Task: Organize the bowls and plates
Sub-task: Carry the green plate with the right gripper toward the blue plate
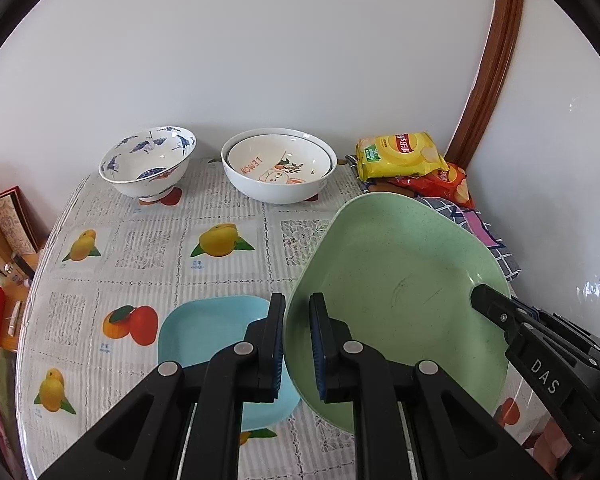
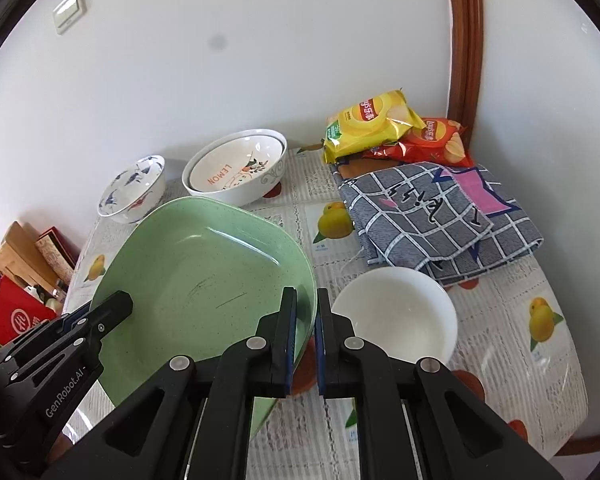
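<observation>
A green plate point(image 1: 400, 292) is held above the table by both grippers. My left gripper point(image 1: 298, 344) is shut on its left rim. My right gripper point(image 2: 306, 336) is shut on its right rim; the plate also shows in the right wrist view point(image 2: 204, 280). A light blue plate point(image 1: 208, 336) lies on the table under the green plate's left edge. A small white bowl point(image 2: 396, 316) sits right of my right gripper. At the back stand a blue-patterned bowl point(image 1: 148, 164) and a white bowl with a "LEMON" dish nested in it point(image 1: 278, 168).
Yellow and red chip bags point(image 2: 368, 124) and a folded checked cloth point(image 2: 440, 220) lie at the back right. The table point(image 1: 148, 240) has a fruit-print cover; its left edge drops to boxes and clutter point(image 1: 4, 240). A wall stands close behind.
</observation>
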`<state>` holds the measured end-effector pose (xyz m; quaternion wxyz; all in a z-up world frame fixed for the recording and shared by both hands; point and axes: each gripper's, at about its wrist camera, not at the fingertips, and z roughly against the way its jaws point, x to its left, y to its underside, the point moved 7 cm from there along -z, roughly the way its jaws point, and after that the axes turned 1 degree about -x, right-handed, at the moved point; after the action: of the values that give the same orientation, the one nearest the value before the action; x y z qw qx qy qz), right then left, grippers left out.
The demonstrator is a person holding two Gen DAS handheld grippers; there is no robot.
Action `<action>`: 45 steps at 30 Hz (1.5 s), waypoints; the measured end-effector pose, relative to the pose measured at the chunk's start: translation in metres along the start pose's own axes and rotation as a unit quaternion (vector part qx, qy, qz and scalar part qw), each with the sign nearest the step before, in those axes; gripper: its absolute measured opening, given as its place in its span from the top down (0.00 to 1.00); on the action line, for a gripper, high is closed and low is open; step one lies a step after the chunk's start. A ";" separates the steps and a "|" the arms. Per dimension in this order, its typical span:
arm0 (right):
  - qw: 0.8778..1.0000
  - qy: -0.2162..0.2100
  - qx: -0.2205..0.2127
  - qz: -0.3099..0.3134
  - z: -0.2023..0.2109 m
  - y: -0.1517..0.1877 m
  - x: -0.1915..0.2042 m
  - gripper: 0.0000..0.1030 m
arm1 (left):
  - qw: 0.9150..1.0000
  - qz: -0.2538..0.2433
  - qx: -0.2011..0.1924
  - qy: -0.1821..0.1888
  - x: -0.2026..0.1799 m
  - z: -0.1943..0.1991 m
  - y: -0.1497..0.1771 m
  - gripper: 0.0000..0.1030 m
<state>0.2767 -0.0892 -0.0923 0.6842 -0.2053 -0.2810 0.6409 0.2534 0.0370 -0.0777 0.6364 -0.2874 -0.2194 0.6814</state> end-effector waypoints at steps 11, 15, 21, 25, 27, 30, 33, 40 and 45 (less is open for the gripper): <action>1.000 0.000 -0.021 -0.015 0.048 0.025 -0.012 0.92 | 1.000 -0.011 -0.016 0.005 -0.015 0.038 0.020 0.88; 1.000 0.001 -0.023 -0.017 0.059 0.033 -0.014 0.92 | 1.000 -0.011 -0.020 0.005 -0.017 0.049 0.026 0.88; 0.999 -0.007 -0.027 -0.021 0.068 0.042 -0.013 0.92 | 1.000 -0.008 -0.023 -0.002 -0.014 0.061 0.032 0.89; 0.999 -0.012 -0.027 -0.021 0.074 0.046 -0.008 0.93 | 1.000 -0.002 -0.026 -0.004 -0.011 0.069 0.035 0.89; 0.999 -0.012 -0.029 -0.020 0.076 0.048 -0.007 0.93 | 1.000 -0.001 -0.028 -0.004 -0.010 0.072 0.036 0.89; 0.999 -0.016 -0.029 -0.021 0.078 0.049 -0.005 0.93 | 1.000 0.000 -0.028 -0.004 -0.009 0.073 0.039 0.89; 0.999 -0.016 -0.029 -0.024 0.079 0.050 -0.005 0.93 | 1.000 0.002 -0.025 -0.003 -0.008 0.072 0.042 0.89; 0.999 -0.018 -0.028 -0.026 0.078 0.050 -0.004 0.94 | 1.000 0.005 -0.022 -0.006 -0.003 0.070 0.045 0.89; 0.999 -0.022 -0.024 -0.029 0.073 0.050 0.001 0.94 | 1.000 0.011 -0.017 -0.006 0.003 0.066 0.046 0.89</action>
<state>0.1916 -0.0893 -0.0692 0.6908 -0.1994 -0.3175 0.6183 0.1751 0.0403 -0.0598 0.6225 -0.2963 -0.2319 0.6862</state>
